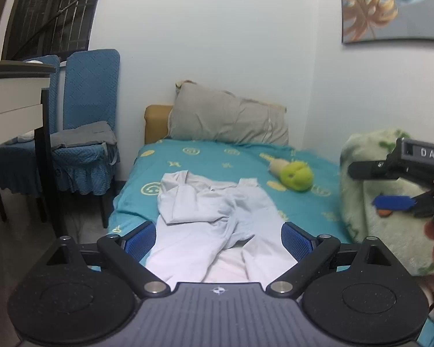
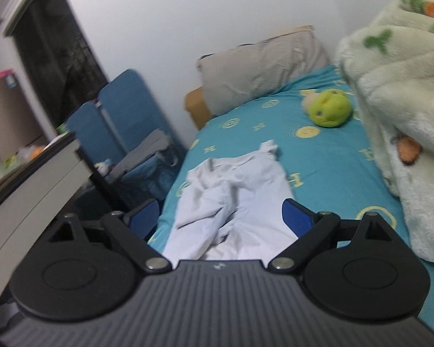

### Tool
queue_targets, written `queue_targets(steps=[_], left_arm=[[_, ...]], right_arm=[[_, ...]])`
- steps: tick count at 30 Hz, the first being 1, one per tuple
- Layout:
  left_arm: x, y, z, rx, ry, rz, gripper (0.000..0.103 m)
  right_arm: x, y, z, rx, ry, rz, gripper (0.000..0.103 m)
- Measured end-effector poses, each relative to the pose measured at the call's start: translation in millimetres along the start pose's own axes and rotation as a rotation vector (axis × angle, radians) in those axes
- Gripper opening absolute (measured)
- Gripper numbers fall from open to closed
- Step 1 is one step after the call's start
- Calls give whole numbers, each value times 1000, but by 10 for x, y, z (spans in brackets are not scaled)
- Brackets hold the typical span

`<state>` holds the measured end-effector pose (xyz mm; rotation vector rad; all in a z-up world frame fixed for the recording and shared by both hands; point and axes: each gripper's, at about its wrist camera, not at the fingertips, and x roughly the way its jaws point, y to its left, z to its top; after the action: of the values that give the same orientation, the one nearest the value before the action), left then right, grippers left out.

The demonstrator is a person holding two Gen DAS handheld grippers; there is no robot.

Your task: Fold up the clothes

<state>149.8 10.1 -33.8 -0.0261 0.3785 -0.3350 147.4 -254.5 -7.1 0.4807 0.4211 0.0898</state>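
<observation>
Left wrist view: the pale garment [image 1: 217, 219] was seen crumpled on the teal bed [image 1: 303, 202], its long axis running away from the camera toward the pillow [image 1: 228, 118]. The left gripper [image 1: 218, 240] was held directly over the near hem, jaws spread and empty; the right gripper [image 1: 396, 202] was seen off to the right, its jaws also spread. Right wrist view: the garment [image 2: 231, 202] was shown ahead and slightly left of the right gripper [image 2: 222, 219], jaws spread, nothing pinched. The left gripper was judged nearer.
</observation>
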Motion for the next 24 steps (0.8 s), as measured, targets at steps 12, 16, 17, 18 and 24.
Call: queue_targets(steps=[12,16,17,18,24], left_arm=[[-33,433,-150,-94,-82,-90,96],[124,585,-223,-128,-81,-97,96],[165,635,-239,-147,-76,-100,96],[202,683,-256,-163,-76,-100,96],[485,932,-382,-222,-55,-89,96]], right_arm=[[965,641,14,-200,147,151,94],[1704,812,75,-331,196,157,88],[1909,833,96,-350,215,148,86],[2113,854,117,-368,234,140,85],[3186,854,129,-408,307,53,82]])
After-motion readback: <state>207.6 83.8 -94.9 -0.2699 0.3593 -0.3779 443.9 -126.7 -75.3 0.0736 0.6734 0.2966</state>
